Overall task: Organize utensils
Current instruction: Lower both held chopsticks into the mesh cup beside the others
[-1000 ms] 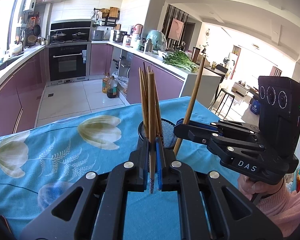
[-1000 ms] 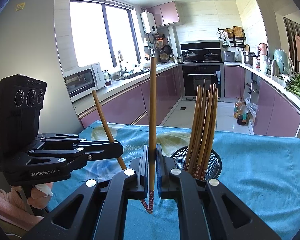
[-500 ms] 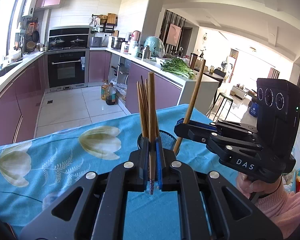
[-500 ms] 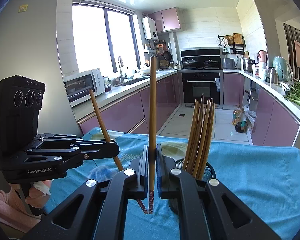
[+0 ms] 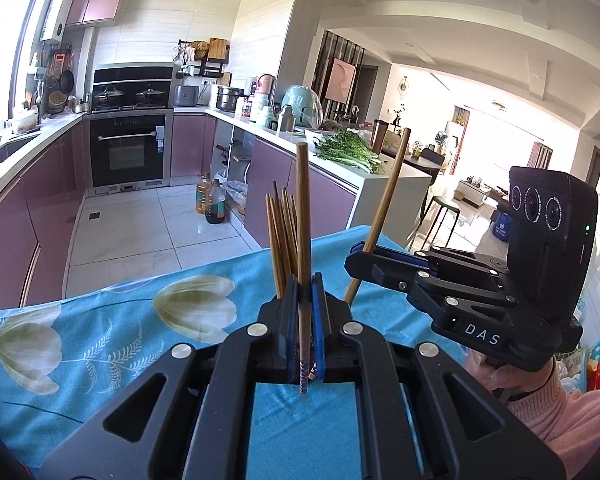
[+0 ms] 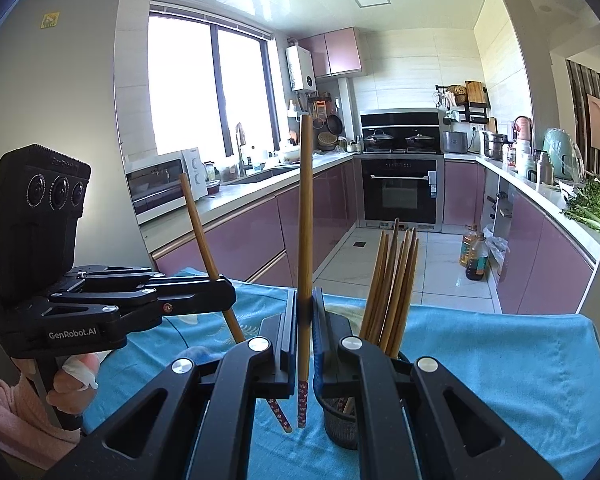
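My left gripper [image 5: 304, 304] is shut on one wooden chopstick [image 5: 302, 208], held upright with its patterned end hanging below the pads. Behind it stands a bunch of chopsticks [image 5: 280, 236]; their holder is hidden by my fingers. My right gripper [image 6: 305, 316] is shut on another upright chopstick [image 6: 306, 200]. Just right of it a black mesh holder [image 6: 340, 420] stands on the cloth, holding several chopsticks [image 6: 392, 280]. Each view shows the other gripper above the table: the right gripper [image 5: 356, 258] with its slanted chopstick [image 5: 384, 208], the left gripper [image 6: 228, 294] with its chopstick [image 6: 200, 232].
A blue flowered tablecloth [image 5: 100, 340] covers the table, whose far edge [image 6: 460, 312] drops to the kitchen floor. Purple cabinets, an oven [image 6: 400, 188] and counters lie beyond. A person's hand in a pink sleeve [image 5: 560, 412] holds the right gripper.
The left gripper has risen a little with its chopstick; the table and holder sit lower in both views. Both grips are unchanged.
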Action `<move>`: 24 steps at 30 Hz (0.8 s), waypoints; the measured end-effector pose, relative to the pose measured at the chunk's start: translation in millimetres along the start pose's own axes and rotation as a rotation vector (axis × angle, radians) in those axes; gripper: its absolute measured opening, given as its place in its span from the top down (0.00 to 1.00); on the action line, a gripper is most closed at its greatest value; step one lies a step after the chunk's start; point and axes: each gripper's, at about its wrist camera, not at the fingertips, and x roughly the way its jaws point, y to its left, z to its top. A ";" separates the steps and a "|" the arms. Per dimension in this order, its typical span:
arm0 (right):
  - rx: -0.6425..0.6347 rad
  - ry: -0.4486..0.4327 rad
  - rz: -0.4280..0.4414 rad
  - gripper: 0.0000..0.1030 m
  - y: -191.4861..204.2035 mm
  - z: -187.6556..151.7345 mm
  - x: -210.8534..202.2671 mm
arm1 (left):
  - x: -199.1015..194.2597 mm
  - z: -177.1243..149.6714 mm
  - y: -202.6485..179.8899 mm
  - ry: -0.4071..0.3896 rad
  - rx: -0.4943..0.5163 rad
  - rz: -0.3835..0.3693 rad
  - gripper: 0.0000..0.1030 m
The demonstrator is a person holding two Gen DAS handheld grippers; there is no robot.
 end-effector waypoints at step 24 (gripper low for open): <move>-0.014 -0.046 -0.032 0.94 -4.6 17.3 0.5 | -6.4 25.0 -14.5 -0.070 0.035 -0.022 0.93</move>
